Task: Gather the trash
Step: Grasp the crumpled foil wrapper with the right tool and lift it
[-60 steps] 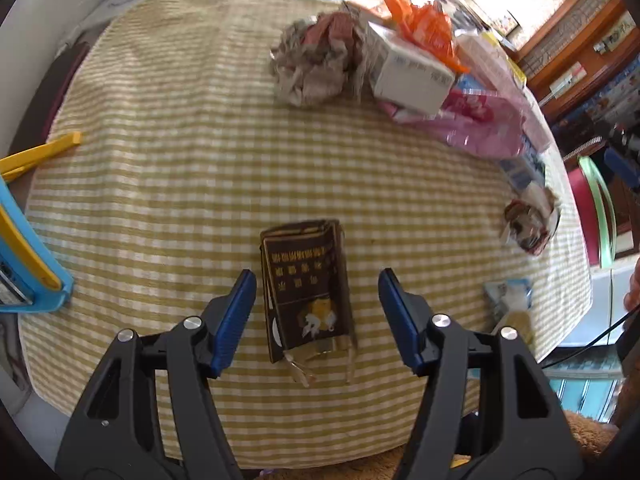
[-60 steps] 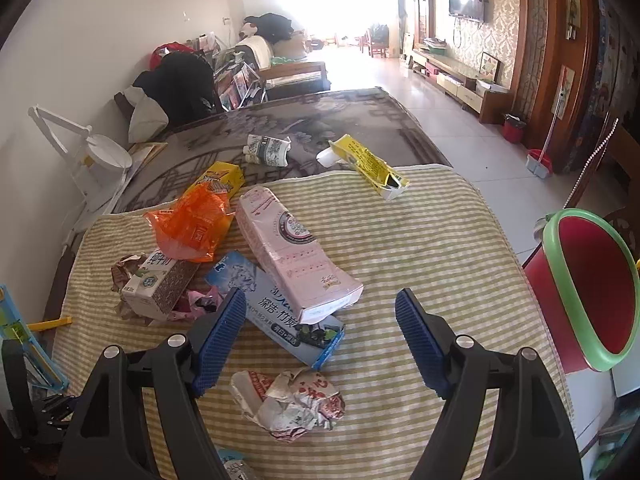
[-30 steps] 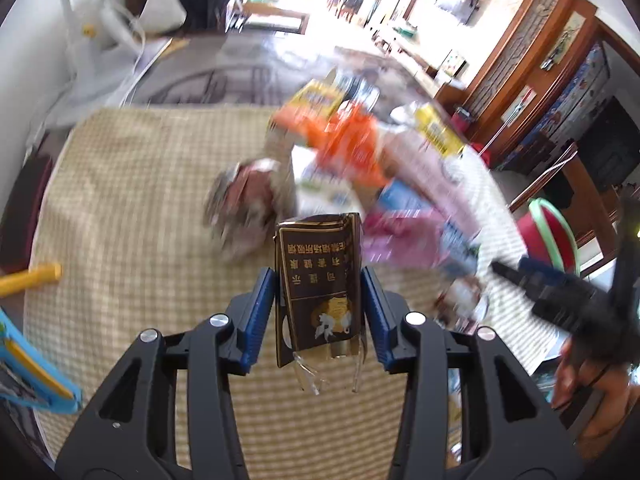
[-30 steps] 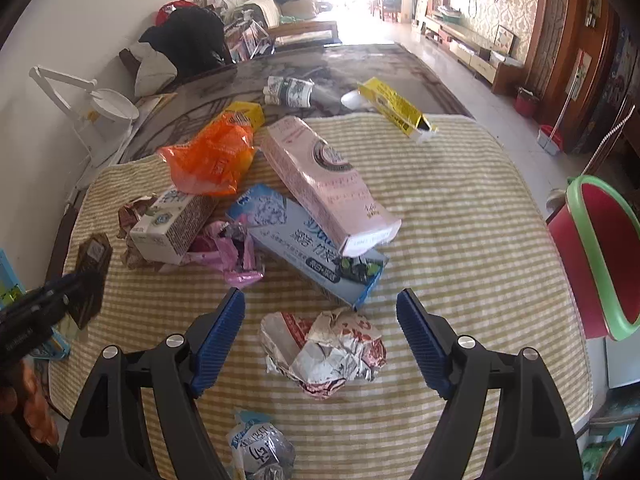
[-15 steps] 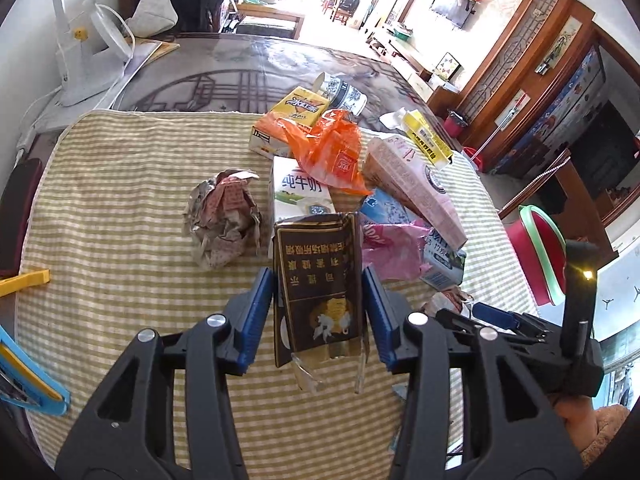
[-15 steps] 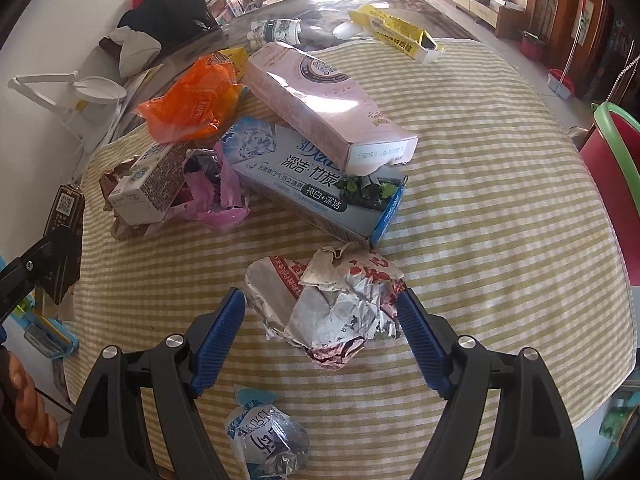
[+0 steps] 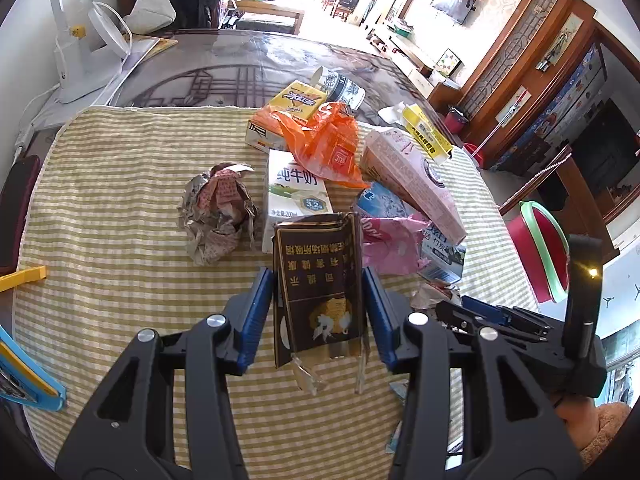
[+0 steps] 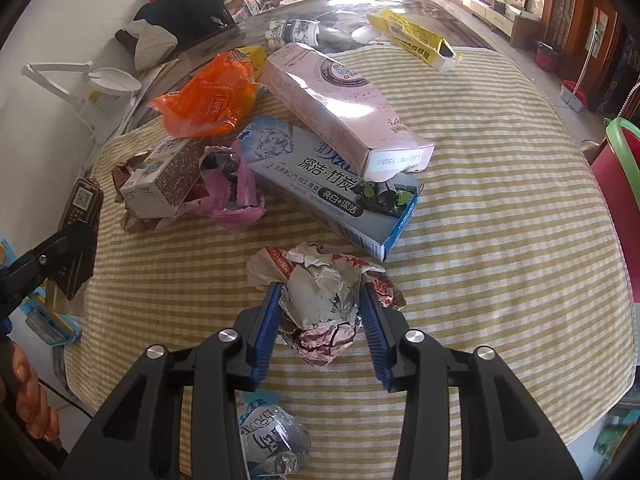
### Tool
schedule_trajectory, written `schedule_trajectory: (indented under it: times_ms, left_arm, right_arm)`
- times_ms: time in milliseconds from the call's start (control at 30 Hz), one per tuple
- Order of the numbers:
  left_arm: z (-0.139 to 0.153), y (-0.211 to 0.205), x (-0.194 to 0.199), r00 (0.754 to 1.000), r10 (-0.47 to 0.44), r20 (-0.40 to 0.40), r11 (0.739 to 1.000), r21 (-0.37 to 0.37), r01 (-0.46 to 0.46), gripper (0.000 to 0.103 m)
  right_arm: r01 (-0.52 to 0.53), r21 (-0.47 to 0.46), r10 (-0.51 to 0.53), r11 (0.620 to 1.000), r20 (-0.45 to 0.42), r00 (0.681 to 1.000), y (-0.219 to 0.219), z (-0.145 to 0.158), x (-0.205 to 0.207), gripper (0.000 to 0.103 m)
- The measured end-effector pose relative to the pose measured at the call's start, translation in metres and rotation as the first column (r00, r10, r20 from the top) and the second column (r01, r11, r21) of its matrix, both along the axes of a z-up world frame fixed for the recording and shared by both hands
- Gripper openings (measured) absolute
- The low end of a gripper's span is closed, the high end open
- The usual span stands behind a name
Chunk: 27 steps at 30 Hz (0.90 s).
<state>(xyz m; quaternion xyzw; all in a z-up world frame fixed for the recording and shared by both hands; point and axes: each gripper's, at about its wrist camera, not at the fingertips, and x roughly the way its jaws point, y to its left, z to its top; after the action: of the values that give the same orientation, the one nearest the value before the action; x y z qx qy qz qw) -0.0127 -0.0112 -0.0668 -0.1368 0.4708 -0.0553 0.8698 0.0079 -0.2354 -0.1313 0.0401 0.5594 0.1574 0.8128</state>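
Observation:
My left gripper (image 7: 317, 277) is shut on a flattened dark brown pack (image 7: 316, 248) and holds it above the checked tablecloth (image 7: 120, 280). That same pack (image 8: 82, 200) shows at the far left of the right wrist view. My right gripper (image 8: 321, 289) points down at a crumpled paper wad (image 8: 320, 280) near the front of the table. Its jaws are closing, and both blue pads touch the wad's sides. In the left wrist view the right gripper (image 7: 484, 314) is low at the right, over that wad.
A red bin with a green rim (image 8: 624, 168) stands off the table's right edge. Behind the wad lie a toothpaste box (image 8: 332, 196), a pink carton (image 8: 340, 108), an orange bag (image 8: 208, 100), a milk carton (image 7: 294, 196) and another wad (image 7: 216, 216). A foil wrapper (image 8: 276, 436) lies near the front edge.
The right gripper sank over the crumpled wad and its jaws narrowed from wide apart onto the wad's sides. The left gripper lifted the brown pack off the cloth and now holds it still.

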Motion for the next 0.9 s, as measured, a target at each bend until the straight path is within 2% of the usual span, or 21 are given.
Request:
schedule_trajectory:
  times_ms: [267, 433, 567, 900]
  left_arm:
    - [0.001, -0.006, 0.001, 1.0, -0.011, -0.005, 1.0, -0.001, 0.011, 0.044]
    - [-0.001, -0.012, 0.0, 1.0, -0.025, -0.011, 1.0, 0.009, 0.025, 0.044]
    - [0.0, -0.015, -0.001, 1.0, -0.026, -0.012, 1.0, 0.017, 0.026, 0.044]
    - [0.003, -0.037, 0.001, 0.999, -0.032, -0.011, 0.999, 0.039, 0.033, 0.044]
  right_arm:
    - [-0.009, 0.047, 0.006, 0.999, 0.073, 0.997, -0.001, 0.028, -0.006, 0.035]
    - [0.023, 0.086, -0.034, 0.996, 0.127, 0.991, -0.012, 0.048, -0.005, 0.035]
    - [0.043, 0.076, -0.057, 0.996, 0.195, 0.979, -0.019, 0.063, -0.006, 0.035]
    - [0.07, 0.105, -0.092, 0.992, 0.23, 0.969, -0.044, 0.068, -0.004, 0.035]
